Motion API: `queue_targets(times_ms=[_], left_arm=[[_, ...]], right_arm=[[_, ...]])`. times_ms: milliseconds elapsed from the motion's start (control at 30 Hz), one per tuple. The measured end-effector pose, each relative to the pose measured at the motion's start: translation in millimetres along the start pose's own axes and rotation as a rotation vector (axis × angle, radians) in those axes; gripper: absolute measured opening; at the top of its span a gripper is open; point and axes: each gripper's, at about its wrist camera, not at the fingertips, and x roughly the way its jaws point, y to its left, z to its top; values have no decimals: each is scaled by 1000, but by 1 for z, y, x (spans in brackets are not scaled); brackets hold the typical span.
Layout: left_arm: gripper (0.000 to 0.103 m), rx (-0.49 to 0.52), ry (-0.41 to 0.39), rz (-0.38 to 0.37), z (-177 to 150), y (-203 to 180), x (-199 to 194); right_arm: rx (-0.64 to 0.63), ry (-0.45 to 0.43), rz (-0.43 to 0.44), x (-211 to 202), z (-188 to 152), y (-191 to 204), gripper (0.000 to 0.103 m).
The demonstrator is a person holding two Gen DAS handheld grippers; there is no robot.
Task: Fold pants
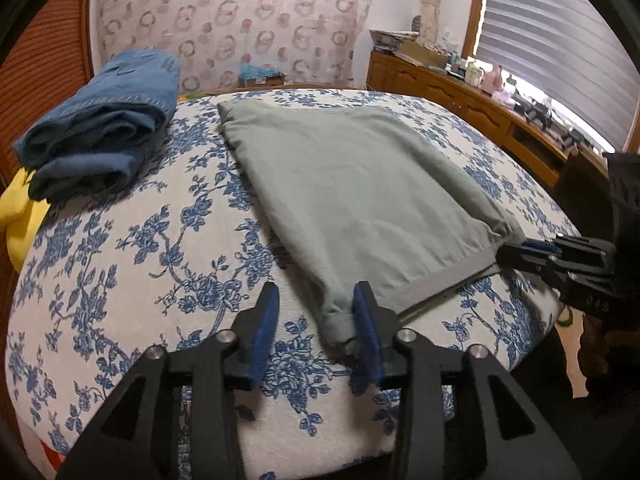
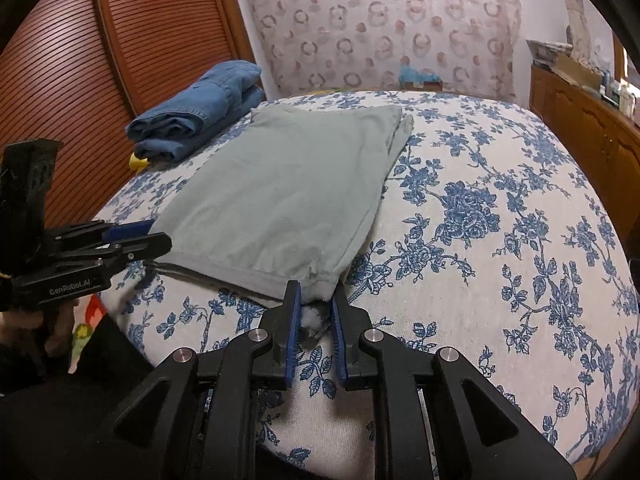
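Left wrist: left gripper fingers parted beside pants corner, right gripper fingers pinching other corner.

The folded pants lie flat on the bed, their near edge toward the cameras, with a stack of folded jeans behind and to their left, near the bed's far corner. The left gripper sits at the pants' near left corner and the right gripper at the near right corner, cloth between each pair of fingers. A low cabinet runs along the bed's right side, and something, seemingly a cushion, peeks out by the jeans.
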Motion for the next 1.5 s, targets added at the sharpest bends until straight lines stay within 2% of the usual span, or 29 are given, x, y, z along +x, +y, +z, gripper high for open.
queue_targets(times_ms=[167,200,233,300,633,767,867,1033,1500], left_arm=[[46,7,-33,23,-4,1,-1],[48,8,-40,29,-5,1,-1],[49,3,-47,32,-6,2,0],[50,-4,-59,29,-6,3,0],[52,-6,-93,38,-8,4,1],[52,-6,-94,39,-9,3,1],[52,-6,-93,40,-9,3,1],[52,-5,-92,40,-9,3,1],[53,-30,-90,51,-9,3,1]], right_arm=[[-12,-4,-18,-1,-1,4,22],[-14,-4,-19,-1,-1,5,29],[-17,-6,-27,-1,-1,6,41],[-30,-10,-59,-2,-2,10,49],[-15,-94,-130,-15,7,7,51],[-25,-76,-188,-3,13,7,53],[-27,-30,-161,9,8,7,53],[28,-62,-128,8,3,4,64],[1,-76,-188,10,-1,14,68]])
